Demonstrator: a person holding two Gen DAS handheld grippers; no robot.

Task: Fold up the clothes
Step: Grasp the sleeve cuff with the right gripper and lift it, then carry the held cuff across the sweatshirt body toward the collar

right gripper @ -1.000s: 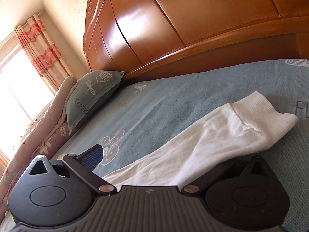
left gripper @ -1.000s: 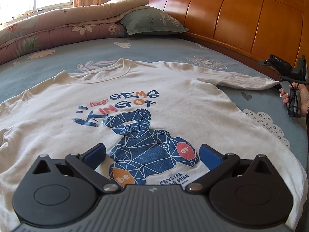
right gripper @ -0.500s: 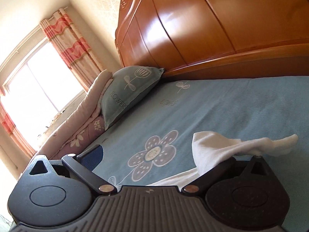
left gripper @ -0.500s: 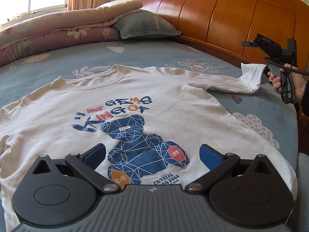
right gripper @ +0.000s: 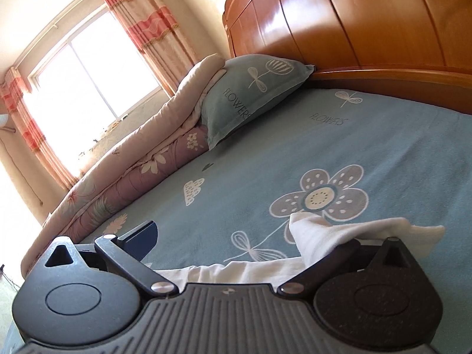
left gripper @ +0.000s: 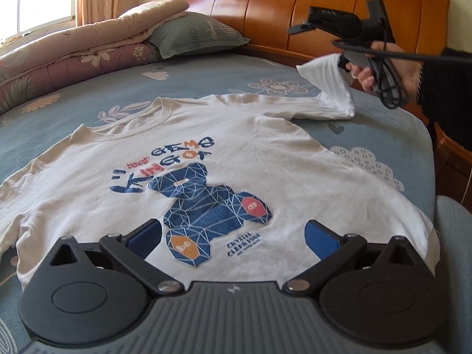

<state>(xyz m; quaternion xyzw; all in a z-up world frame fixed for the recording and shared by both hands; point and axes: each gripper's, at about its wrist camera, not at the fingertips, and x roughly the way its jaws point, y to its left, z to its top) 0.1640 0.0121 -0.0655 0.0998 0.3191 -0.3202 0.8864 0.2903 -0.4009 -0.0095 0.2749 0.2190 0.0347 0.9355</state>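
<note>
A white long-sleeved shirt (left gripper: pixel 236 135) with a blue bear print lies face up on the blue bed sheet (left gripper: pixel 206 79). My left gripper (left gripper: pixel 233 230) hovers open just above the shirt's hem, with nothing between its blue pads. The shirt's right sleeve (left gripper: pixel 327 73) is lifted off the bed and bent back toward the body. In the right wrist view that sleeve (right gripper: pixel 339 233) drapes over the right finger of my right gripper (right gripper: pixel 236 236), whose jaws stand wide apart. A hand (left gripper: pixel 380 67) holds that gripper (left gripper: pixel 301 20) near the headboard.
A wooden headboard (left gripper: pixel 339 8) runs along the far right side. A grey-green pillow (left gripper: pixel 200 35) and a folded floral quilt (left gripper: pixel 73 59) lie at the back left. The bed's edge (left gripper: pixel 430 153) is close on the right, beside a grey-blue trouser leg (left gripper: pixel 454 250).
The right gripper has lifted the sleeve cuff off the sheet and carried it up and inward toward the shirt's body. The left gripper has stayed open over the hem.
</note>
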